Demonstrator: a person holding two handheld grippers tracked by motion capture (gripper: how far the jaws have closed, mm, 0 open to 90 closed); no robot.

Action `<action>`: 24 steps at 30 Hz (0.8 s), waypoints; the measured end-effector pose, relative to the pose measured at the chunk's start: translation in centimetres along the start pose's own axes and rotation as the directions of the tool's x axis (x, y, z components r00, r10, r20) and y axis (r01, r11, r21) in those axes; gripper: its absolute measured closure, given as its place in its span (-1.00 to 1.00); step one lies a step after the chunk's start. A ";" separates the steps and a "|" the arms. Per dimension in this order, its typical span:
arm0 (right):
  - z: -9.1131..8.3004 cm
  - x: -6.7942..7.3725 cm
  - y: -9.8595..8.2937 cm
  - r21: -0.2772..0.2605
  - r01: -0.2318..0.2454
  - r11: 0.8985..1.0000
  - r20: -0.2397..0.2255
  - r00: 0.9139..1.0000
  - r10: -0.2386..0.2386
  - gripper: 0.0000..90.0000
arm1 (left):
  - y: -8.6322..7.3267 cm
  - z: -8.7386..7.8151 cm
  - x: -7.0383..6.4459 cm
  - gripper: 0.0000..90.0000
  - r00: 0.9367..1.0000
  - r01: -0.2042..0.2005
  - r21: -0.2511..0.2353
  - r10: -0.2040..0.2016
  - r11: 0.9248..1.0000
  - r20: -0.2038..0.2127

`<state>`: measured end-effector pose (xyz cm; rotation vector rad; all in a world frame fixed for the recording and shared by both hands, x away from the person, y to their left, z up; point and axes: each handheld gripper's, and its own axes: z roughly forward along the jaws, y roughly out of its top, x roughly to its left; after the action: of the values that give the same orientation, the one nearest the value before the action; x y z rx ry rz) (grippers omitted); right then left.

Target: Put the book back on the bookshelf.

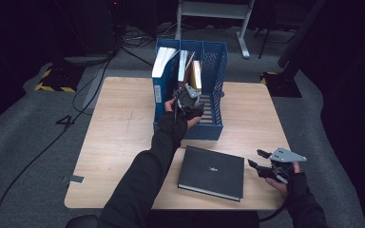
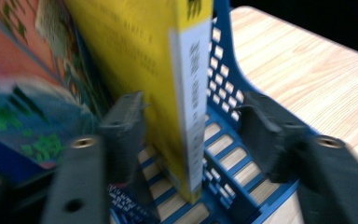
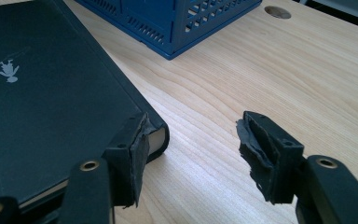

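I am working at a wooden table [image 1: 123, 128], and going from my left to my right, the first thing is the blue file rack [image 1: 216, 71] standing at the far middle of the tabletop. A white book [image 1: 163, 61] is leaning in its left compartment, and more books are standing beside it. My left gripper [image 1: 188, 102] is reaching into the rack's open front. In the left gripper view, I am holding its jaws apart on either side of a yellow book [image 2: 135, 56] that is standing upright on the slatted floor of the rack [image 2: 226, 93]. The left jaw is lying close against the yellow cover, though I cannot tell whether it is touching; the right jaw is standing clear of the white spine, with the rack's perforated wall behind it. A book with a colourful cover [image 2: 14, 93] is standing just left of the yellow one.

Nearer to me, a black book [image 1: 212, 172] is lying flat on the table, in front of the rack and apart from it.

Farther right, my right gripper [image 1: 261, 164] is hovering just beside that book's right edge, jaws released and gripping nothing. In the right gripper view, one jaw is sitting by the corner of the black book [image 3: 51, 93] and the other over bare wood [image 3: 261, 70], with the corner of the rack [image 3: 177, 23] beyond.
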<state>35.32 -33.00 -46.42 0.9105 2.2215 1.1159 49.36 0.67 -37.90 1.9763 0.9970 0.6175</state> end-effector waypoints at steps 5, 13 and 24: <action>0.0 0.1 0.0 0.004 0.008 1.000 0.002 1.000 -0.008 -0.04 | -0.4 0.7 0.3 0.24 1.000 -0.011 0.021 0.011 1.000 -0.025; 0.0 0.1 0.0 0.004 0.012 1.000 0.006 1.000 -0.012 -0.04 | -0.5 2.2 0.2 0.34 0.999 -0.013 0.053 0.015 0.998 -0.040; 0.1 0.1 0.0 0.009 0.012 1.000 0.007 1.000 -0.012 -0.04 | 0.4 3.2 0.5 0.44 0.994 0.004 0.078 0.005 0.997 -0.112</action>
<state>35.32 -32.89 -46.51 0.9028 2.2254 1.0964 52.02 -0.50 -39.29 2.0285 1.1039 0.7062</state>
